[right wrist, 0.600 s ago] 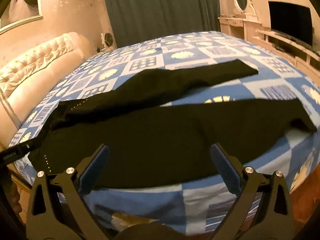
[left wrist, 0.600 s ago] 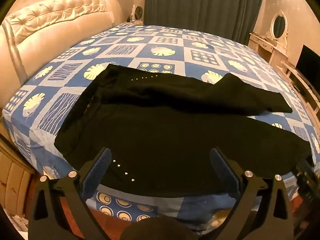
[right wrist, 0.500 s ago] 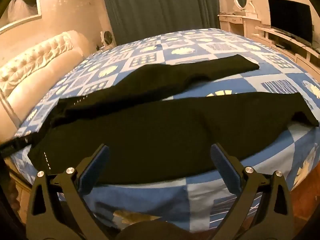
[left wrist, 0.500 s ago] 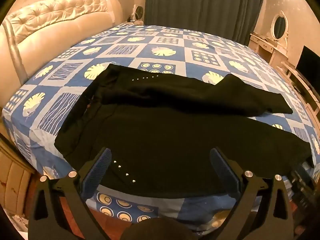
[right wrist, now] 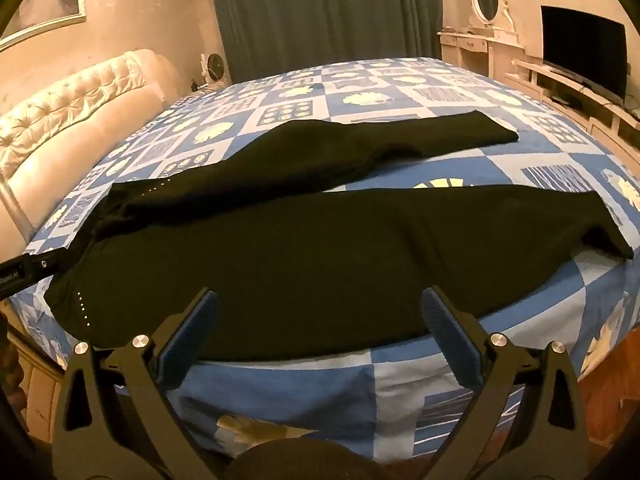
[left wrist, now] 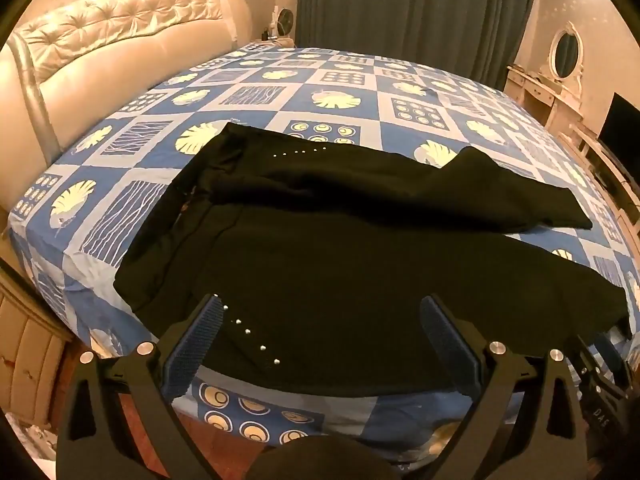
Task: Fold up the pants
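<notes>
- Currently, black pants (left wrist: 340, 264) lie spread along the near edge of the bed (left wrist: 280, 92), waistband toward the headboard (left wrist: 100, 40) end, legs parted.
- Left gripper (left wrist: 320, 316) hangs over the near edge, fingers spread, pinching nothing.
- Right gripper (right wrist: 320, 308) likewise hangs spread and empty above the near leg.
- Lettering on the other gripper's body reads partly "DAS"; the rest is illegible.
</notes>
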A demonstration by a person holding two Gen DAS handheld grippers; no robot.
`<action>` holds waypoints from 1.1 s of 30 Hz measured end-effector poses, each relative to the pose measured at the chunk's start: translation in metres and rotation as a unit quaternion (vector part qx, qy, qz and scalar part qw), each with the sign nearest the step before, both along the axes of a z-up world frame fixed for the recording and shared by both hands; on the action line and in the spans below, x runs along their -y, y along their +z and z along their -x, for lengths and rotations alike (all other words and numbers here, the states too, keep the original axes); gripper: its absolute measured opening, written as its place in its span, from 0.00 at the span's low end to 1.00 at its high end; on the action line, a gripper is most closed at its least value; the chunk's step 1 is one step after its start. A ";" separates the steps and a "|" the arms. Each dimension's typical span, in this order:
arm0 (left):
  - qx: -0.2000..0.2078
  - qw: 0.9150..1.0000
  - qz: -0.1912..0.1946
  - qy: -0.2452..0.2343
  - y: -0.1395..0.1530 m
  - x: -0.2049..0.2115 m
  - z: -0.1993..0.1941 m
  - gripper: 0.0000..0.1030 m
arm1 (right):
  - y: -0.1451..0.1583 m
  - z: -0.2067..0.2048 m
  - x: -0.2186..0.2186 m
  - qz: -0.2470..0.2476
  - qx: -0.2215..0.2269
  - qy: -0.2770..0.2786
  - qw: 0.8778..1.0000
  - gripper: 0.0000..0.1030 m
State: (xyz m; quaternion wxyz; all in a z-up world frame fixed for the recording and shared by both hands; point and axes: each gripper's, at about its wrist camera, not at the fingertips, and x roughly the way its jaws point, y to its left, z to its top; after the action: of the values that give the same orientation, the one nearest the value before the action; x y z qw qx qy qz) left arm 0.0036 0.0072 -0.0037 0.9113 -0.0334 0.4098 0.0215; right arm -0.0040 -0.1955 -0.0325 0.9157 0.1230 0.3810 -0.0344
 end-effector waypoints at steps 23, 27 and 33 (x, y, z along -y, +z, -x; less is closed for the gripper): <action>-0.003 1.000 0.001 -0.001 0.000 -0.002 0.000 0.96 | 0.003 0.001 -0.002 0.005 0.006 0.004 1.000 0.98; -0.004 1.000 0.001 -0.002 0.000 -0.001 0.000 0.96 | 0.003 0.001 -0.002 0.005 0.006 0.004 1.000 0.98; -0.005 1.000 0.000 -0.004 -0.001 0.000 0.001 0.96 | 0.002 0.001 -0.002 0.004 0.004 0.004 1.000 0.98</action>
State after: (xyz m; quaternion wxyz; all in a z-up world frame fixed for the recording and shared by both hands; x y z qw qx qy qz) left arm 0.0027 0.0069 -0.0043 0.9093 -0.0316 0.4146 0.0182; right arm -0.0055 -0.1932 -0.0309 0.9179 0.1181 0.3775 -0.0319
